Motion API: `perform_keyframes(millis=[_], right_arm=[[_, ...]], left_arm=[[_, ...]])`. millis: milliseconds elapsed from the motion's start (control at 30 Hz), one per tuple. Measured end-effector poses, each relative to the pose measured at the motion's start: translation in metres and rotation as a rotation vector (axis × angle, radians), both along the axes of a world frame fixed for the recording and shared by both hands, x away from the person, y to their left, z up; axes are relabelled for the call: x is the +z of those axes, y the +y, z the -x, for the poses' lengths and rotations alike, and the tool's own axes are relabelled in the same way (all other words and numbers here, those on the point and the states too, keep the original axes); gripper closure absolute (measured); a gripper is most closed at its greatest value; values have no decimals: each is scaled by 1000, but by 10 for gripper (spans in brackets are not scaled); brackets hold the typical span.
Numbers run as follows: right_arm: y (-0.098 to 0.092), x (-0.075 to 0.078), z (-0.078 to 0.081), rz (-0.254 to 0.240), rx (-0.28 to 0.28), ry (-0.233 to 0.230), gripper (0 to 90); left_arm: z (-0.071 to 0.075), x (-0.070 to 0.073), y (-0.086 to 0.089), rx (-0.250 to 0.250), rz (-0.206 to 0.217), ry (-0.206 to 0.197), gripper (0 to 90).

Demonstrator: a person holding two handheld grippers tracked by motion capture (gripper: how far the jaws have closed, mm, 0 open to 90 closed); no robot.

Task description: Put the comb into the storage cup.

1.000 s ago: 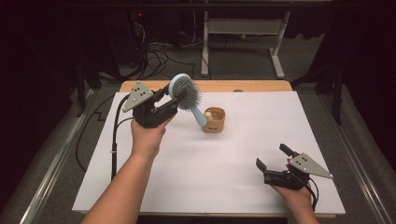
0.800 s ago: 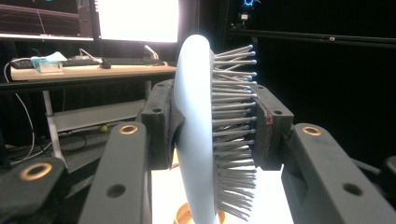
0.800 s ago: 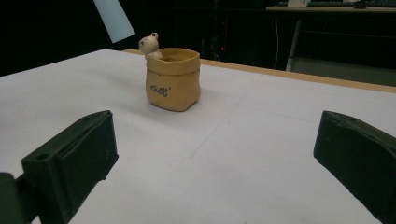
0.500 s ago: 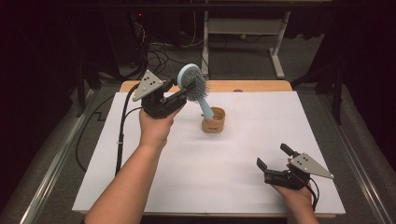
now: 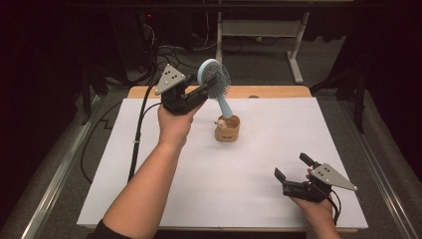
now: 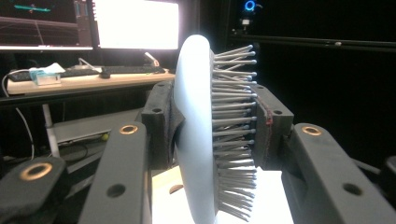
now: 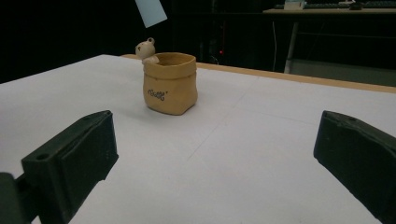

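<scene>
My left gripper [image 5: 203,87] is shut on the round head of a light blue hairbrush [image 5: 215,81], held up over the back of the table. In the left gripper view the brush head [image 6: 196,135] stands edge-on between the pads, bristles to the right. The brush's handle [image 5: 225,107] slants down, its tip just above a small tan sack-shaped pot [image 5: 227,128] with a little bear figure on its rim. My right gripper [image 5: 293,167] rests open near the table's front right, nothing between its fingers. It faces the pot [image 7: 169,83], with the handle tip [image 7: 151,11] above it.
A white sheet [image 5: 149,189] covers the wooden table [image 5: 268,91]. Black cables [image 5: 137,134] trail from the left gripper off the table's left side. Dark floor, a white desk frame [image 5: 296,45] and monitors on a desk [image 6: 93,23] lie beyond the table.
My left hand has moved the brush to the right and tilted it more upright, bringing the handle tip over the pot. The right gripper has stayed put.
</scene>
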State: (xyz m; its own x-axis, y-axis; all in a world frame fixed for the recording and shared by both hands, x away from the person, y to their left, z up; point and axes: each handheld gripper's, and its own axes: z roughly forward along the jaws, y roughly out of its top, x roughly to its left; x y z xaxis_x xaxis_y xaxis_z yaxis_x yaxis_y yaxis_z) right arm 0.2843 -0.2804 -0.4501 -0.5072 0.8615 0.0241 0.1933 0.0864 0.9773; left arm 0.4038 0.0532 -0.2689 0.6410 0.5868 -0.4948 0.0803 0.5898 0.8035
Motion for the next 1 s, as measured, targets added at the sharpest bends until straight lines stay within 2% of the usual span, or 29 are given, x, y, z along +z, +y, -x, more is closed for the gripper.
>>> perform_keyframes(millis=[200, 367, 433, 733, 933, 1000], right_arm=[[-1, 0, 0, -10, -1, -2, 0], [-3, 0, 0, -21, -2, 2, 0], [-3, 0, 0, -19, -1, -1, 1], [-4, 0, 0, -18, -5, -1, 0], [-4, 0, 0, -19, -2, 0, 0], [-4, -1, 0, -21, -3, 1, 0]], left_arm=[[-7, -6, -7, 8, 2, 5, 580], [-12, -16, -15, 14, -28, 16, 579], [-13, -18, -18, 10, -20, 16, 579], [-18, -28, -26, 22, -28, 23, 579], [-21, -39, -29, 21, -40, 44, 579], [-21, -41, -29, 24, -32, 49, 579]])
